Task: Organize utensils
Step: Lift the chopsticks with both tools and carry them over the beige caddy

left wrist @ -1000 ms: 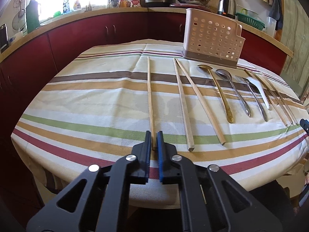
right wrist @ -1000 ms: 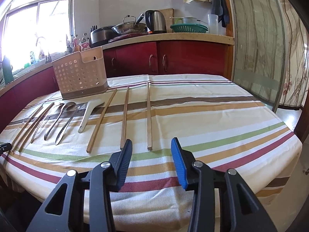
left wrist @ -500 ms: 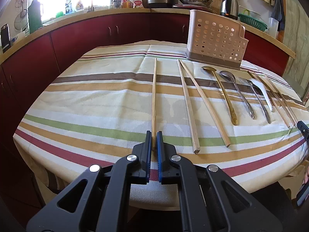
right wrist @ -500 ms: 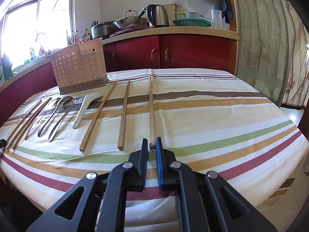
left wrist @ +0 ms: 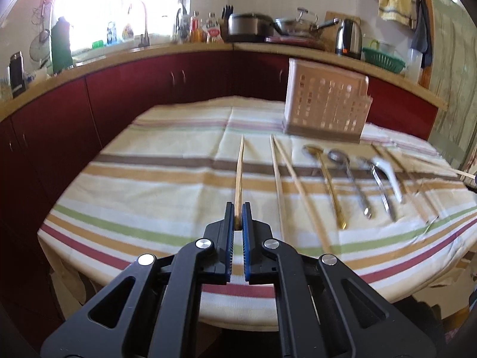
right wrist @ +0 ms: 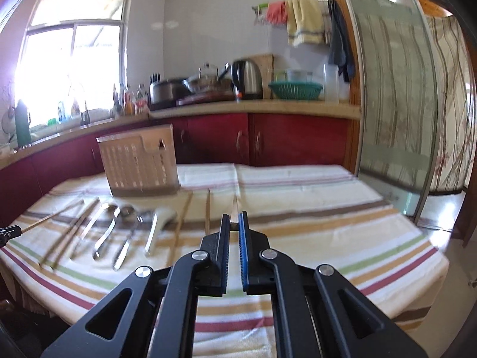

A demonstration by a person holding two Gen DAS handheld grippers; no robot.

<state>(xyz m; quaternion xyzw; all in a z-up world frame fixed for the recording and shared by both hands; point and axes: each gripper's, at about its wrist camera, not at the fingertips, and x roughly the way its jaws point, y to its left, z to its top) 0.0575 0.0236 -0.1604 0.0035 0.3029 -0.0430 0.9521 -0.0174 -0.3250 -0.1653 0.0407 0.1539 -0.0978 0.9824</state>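
While both jaws pinch one chopstick each, the left gripper (left wrist: 238, 215) and right gripper (right wrist: 234, 223) hang above the tabletop (left wrist: 167, 185).

A round table (left wrist: 89, 223) carries a cream tablecloth (left wrist: 167, 161) striped in brown, tan, green and red, hanging over the near edge. At the far right of it stands a beige perforated utensil basket (left wrist: 326, 110). In front of the basket, left to right, lie two long wooden chopsticks (left wrist: 286, 179), a gold spoon (left wrist: 328, 185), a steel spoon (left wrist: 353, 185), a fork (left wrist: 383, 191), a white spoon (left wrist: 390, 176) and more chopsticks (left wrist: 414, 185).
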